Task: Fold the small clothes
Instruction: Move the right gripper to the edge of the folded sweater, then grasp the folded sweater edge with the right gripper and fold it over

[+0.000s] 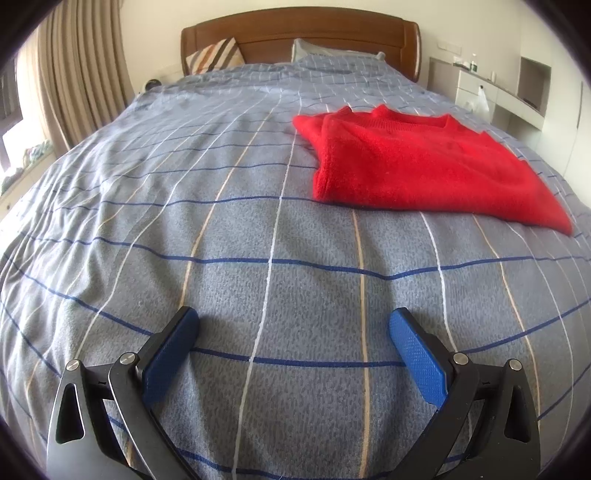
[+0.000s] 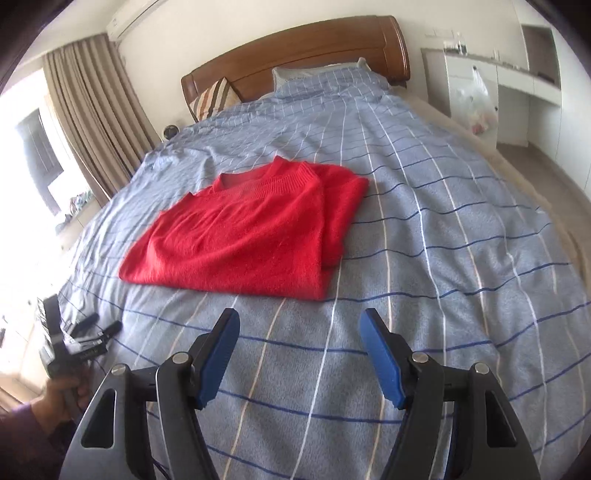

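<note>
The bed (image 1: 258,229), spread with a blue-grey checked cover, filled both views below a wooden headboard (image 1: 301,35). A red sweater (image 2: 255,229) lay folded flat on the cover, collar toward the headboard. The left tool (image 1: 293,332) and the right tool (image 2: 301,334) each stood wide over bare cover short of the sweater, holding nothing.
</note>
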`<state>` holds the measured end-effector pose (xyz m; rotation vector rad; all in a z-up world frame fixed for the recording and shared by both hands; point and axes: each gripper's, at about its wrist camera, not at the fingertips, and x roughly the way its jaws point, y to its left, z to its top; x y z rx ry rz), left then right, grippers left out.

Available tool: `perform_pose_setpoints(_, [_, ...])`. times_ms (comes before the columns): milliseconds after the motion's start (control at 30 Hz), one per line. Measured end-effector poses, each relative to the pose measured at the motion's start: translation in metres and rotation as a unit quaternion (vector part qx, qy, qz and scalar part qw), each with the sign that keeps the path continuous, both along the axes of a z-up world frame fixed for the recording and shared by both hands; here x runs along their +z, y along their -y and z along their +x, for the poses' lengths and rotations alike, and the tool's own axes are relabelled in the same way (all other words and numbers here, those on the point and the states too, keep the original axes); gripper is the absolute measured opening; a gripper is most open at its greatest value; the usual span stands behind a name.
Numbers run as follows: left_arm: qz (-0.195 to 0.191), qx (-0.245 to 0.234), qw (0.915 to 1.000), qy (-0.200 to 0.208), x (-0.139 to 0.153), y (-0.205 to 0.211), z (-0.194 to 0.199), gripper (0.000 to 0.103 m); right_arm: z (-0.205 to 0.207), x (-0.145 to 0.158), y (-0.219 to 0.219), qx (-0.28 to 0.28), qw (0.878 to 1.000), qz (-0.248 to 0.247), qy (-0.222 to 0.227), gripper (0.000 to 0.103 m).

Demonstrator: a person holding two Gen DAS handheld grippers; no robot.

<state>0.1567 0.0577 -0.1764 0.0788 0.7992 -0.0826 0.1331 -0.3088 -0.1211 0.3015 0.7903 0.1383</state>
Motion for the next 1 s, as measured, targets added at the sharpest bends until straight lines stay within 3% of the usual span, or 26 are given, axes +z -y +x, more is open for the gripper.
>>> perform_pose_setpoints(167, [0.0, 0.0, 1.0, 0.001, 0.0, 0.0, 0.0, 0.103, 0.072, -0.027, 0.022, -0.001, 0.994, 0.089, -0.057, 0.068])
perform_pose_setpoints(400, [-0.005, -0.002, 1.0, 0.003, 0.0, 0.0, -0.001, 0.103, 0.148, -0.06, 0.017, -0.048, 0.987, 0.13, -0.083, 0.065])
perform_pose_setpoints(467, [-0.009, -0.003, 1.0, 0.0, 0.0, 0.0, -0.001, 0.103, 0.158, -0.062, 0.009, -0.045, 0.988, 0.115, -0.093, 0.021])
perform_pose_setpoints(500, [-0.011, -0.007, 0.9999, -0.007, 0.001, 0.0, 0.0, 0.103, 0.161, -0.059, 0.003, -0.049, 0.99, 0.094, -0.097, 0.01])
perform_pose_setpoints(600, [-0.019, -0.031, 0.9979, -0.054, 0.014, -0.01, 0.008, 0.101, 0.159, -0.033, -0.011, -0.06, 0.991, 0.085, -0.084, 0.01])
perform_pose_setpoints(733, [0.004, -0.007, 1.0, -0.003, 0.032, -0.042, 0.001, 0.102, 0.167, 0.024, -0.066, 0.006, 0.995, 0.098, -0.035, 0.01])
perform_pose_setpoints(800, [0.005, 0.018, 0.9997, -0.015, 0.022, -0.06, 0.006, 0.102, 0.18, 0.039, -0.106, 0.044, 0.993, 0.107, -0.031, 0.01])
perform_pose_setpoints(867, [-0.046, 0.036, 0.9977, -0.034, 0.004, -0.081, 0.008, 0.102, 0.196, 0.043, -0.153, 0.081, 0.991, 0.105, -0.035, 0.01])
perform_pose_setpoints(900, [-0.069, 0.036, 0.9969, -0.016, 0.002, -0.087, 0.003, 0.102, 0.203, 0.042, -0.177, 0.097, 0.99, 0.095, -0.038, 0.01])
perform_pose_setpoints(1000, [-0.054, 0.029, 0.9981, 0.005, -0.001, -0.081, -0.004, 0.102, 0.219, 0.027, -0.238, 0.128, 0.988, 0.068, -0.054, 0.011])
